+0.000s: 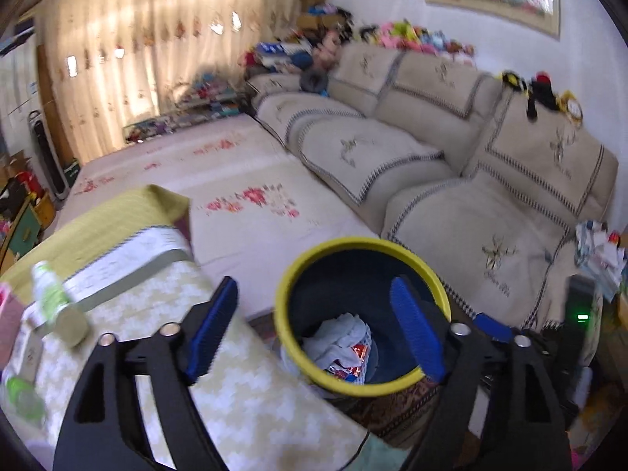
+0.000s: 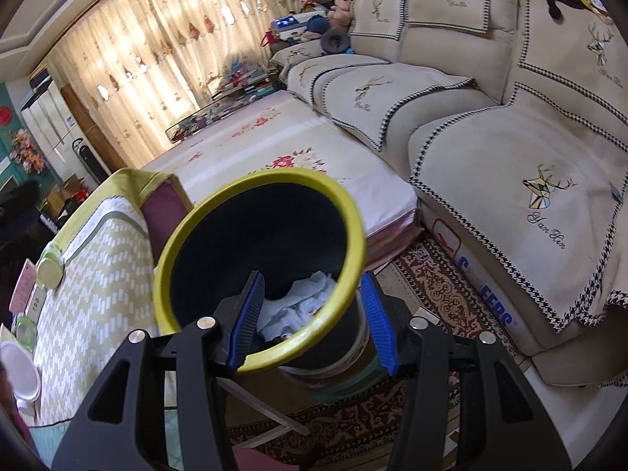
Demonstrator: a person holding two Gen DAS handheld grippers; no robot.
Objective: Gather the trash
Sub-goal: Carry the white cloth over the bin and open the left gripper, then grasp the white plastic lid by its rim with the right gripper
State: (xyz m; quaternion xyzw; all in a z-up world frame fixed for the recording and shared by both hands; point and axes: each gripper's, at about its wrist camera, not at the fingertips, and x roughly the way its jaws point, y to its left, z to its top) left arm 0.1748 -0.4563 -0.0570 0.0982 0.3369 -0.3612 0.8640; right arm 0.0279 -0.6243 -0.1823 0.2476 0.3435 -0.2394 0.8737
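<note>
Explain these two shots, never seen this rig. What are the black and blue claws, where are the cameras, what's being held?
There is no robot arm. A person holds a two-finger gripper in each hand, and each one carries a fisheye camera looking along its fingers. That is why black arms with blue pads fill the bottom of both pictures.

The left wrist view shows the left gripper open and empty above the yellow-rimmed bin. Crumpled white tissue and some coloured wrappers lie inside.

The right wrist view shows the right gripper clamped on the bin's rim, one pad inside and one outside, holding the bin tilted.

To the left is a table with a green patterned cloth, holding a green bottle lying on its side and some lidded containers. Behind are a beige sofa and curtains.
</note>
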